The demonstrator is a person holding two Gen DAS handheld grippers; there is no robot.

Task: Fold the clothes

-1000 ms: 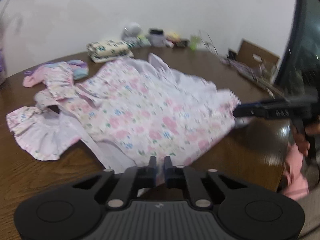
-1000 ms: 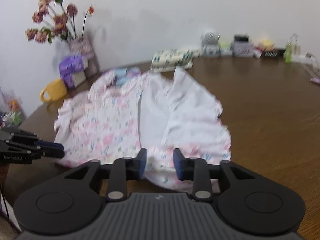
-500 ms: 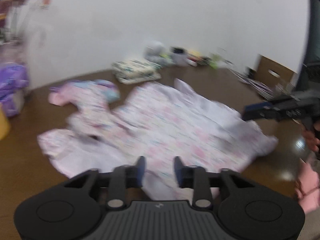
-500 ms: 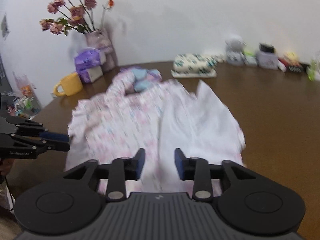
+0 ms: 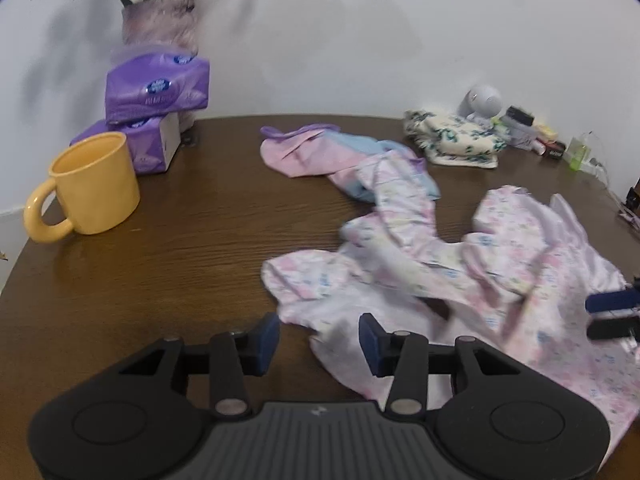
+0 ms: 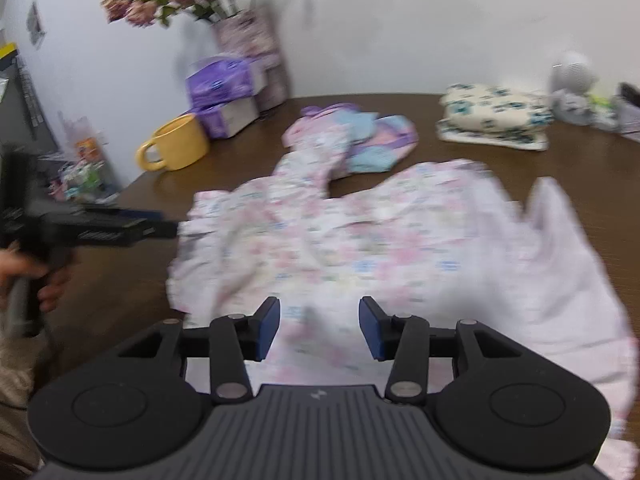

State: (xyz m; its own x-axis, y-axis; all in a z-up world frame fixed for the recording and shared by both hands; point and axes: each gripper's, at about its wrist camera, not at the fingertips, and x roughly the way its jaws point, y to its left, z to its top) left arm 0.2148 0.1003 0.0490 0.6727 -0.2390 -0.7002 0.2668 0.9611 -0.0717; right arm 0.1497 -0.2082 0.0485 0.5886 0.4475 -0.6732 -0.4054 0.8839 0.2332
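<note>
A pink floral child's garment (image 5: 460,276) lies crumpled on the brown table (image 5: 168,248); it also shows in the right wrist view (image 6: 360,240). My left gripper (image 5: 319,342) is open and empty, with the garment's near-left edge between its fingers. My right gripper (image 6: 319,332) is open and empty above the garment's near edge. The right gripper's tips (image 5: 612,314) show at the right edge of the left wrist view. The left gripper (image 6: 120,226) shows at the garment's left edge in the right wrist view.
A pink and blue garment (image 5: 328,156) lies behind. A folded cream floral cloth (image 5: 452,142) sits at the back right. A yellow mug (image 5: 92,190), purple tissue packs (image 5: 156,92) and a flower vase (image 5: 160,24) stand at the back left. Small items (image 5: 520,128) line the wall.
My left gripper let go of the garment's hem and opened, then swung left toward the mug side. My right gripper stayed open and moved left over the garment, which now lies more rumpled.
</note>
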